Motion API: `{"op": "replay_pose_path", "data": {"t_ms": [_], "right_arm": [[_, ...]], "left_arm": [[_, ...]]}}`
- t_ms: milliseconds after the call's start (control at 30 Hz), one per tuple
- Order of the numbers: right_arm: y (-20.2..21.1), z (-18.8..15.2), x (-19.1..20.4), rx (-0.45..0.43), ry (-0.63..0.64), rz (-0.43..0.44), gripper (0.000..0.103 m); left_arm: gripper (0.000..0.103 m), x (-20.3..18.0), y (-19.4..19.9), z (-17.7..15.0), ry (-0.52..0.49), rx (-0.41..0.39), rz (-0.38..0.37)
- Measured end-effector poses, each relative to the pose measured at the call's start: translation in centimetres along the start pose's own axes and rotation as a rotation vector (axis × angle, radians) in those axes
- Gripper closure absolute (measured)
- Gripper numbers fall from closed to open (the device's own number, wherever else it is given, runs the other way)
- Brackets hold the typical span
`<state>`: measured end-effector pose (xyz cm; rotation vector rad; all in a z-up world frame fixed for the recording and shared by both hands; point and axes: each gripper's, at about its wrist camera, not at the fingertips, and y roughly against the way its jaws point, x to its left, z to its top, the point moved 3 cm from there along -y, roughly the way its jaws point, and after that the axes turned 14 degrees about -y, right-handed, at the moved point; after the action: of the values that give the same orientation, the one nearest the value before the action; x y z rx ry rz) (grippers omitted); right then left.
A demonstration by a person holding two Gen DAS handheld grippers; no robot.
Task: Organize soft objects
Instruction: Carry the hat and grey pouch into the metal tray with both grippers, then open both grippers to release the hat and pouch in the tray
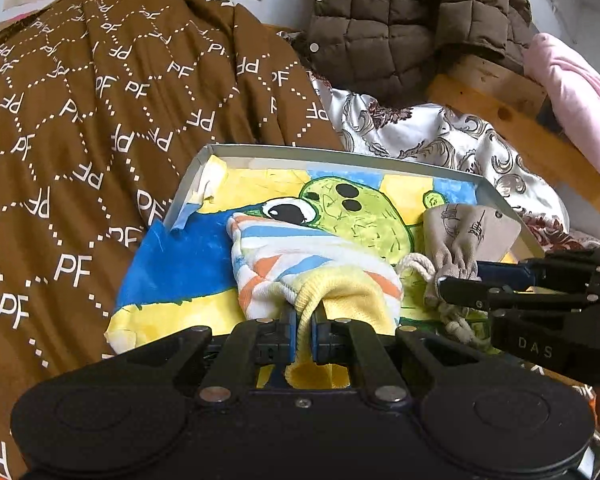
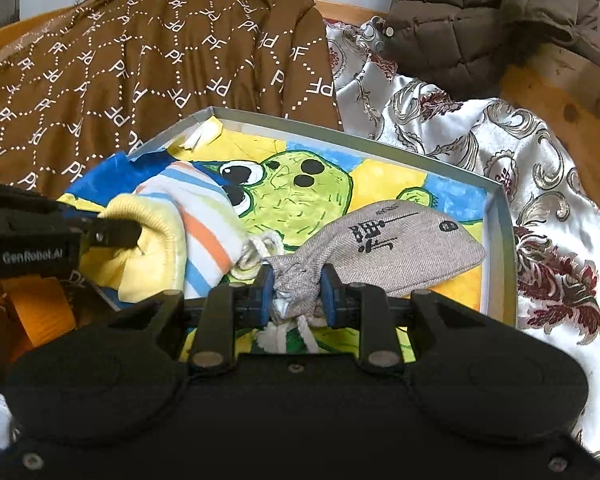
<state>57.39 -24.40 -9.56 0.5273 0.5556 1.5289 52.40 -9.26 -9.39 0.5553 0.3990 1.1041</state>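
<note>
Left tongs (image 1: 304, 316) pinch the striped cloth (image 1: 300, 256); right tongs (image 2: 296, 292) clamp the grey pouch (image 2: 400, 240) over a painted tray (image 2: 500, 208).

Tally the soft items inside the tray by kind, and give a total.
Striped sock with yellow cuff: 1
Grey drawstring pouch: 1
Total: 2, both in the tray; the left gripper holds the sock, the right gripper the pouch.

Brown quilted jacket (image 1: 412, 20), wooden frame (image 1: 512, 108)

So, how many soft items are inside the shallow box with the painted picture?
2. The striped sock lies at the left, held by the left claw; the grey drawstring pouch lies at the right, held by the right claw. Others may be hidden.
</note>
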Motion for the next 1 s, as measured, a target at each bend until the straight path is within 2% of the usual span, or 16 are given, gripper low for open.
{"op": "replay_pose_path", "data": {"t_ms": [300,467,533,767,800,833,933,1000], "right_arm": [[-0.6,0.4,2.0,0.009,0.046,-0.030,0.082],[0.1,0.5,2.6,0.003,0.061,-0.045,0.079],[0.5,0.6,2.4,-0.001,0.060,-0.058,0.076],[2.0,0.9,2.1,-0.017,0.062,-0.082,0.061],[2.3,1.0,2.1,-0.021,0.060,-0.082,0.059],[2.6,1.0,2.0,-0.025,0.057,-0.083,0.056],[3.9,1.1,1.9,-0.035,0.040,-0.076,0.042],[4.8,1.1,1.7,-0.044,0.028,-0.064,0.029]], "left_arm": [[0.088,-0.4,-0.2,-0.3,-0.024,0.029,0.047],[0.078,-0.3,0.5,-0.2,-0.022,0.024,0.056],[0.069,0.0,0.9,-0.2,-0.003,0.020,0.055],[0.055,0.4,2.8,0.2,-0.004,0.002,0.064],[0.051,0.5,3.1,0.3,-0.007,-0.003,0.065],[0.044,0.5,3.5,0.4,-0.008,-0.006,0.066],[0.036,0.8,5.0,0.6,-0.007,-0.028,0.066],[0.029,1.0,6.0,0.7,-0.018,-0.037,0.069]]}}
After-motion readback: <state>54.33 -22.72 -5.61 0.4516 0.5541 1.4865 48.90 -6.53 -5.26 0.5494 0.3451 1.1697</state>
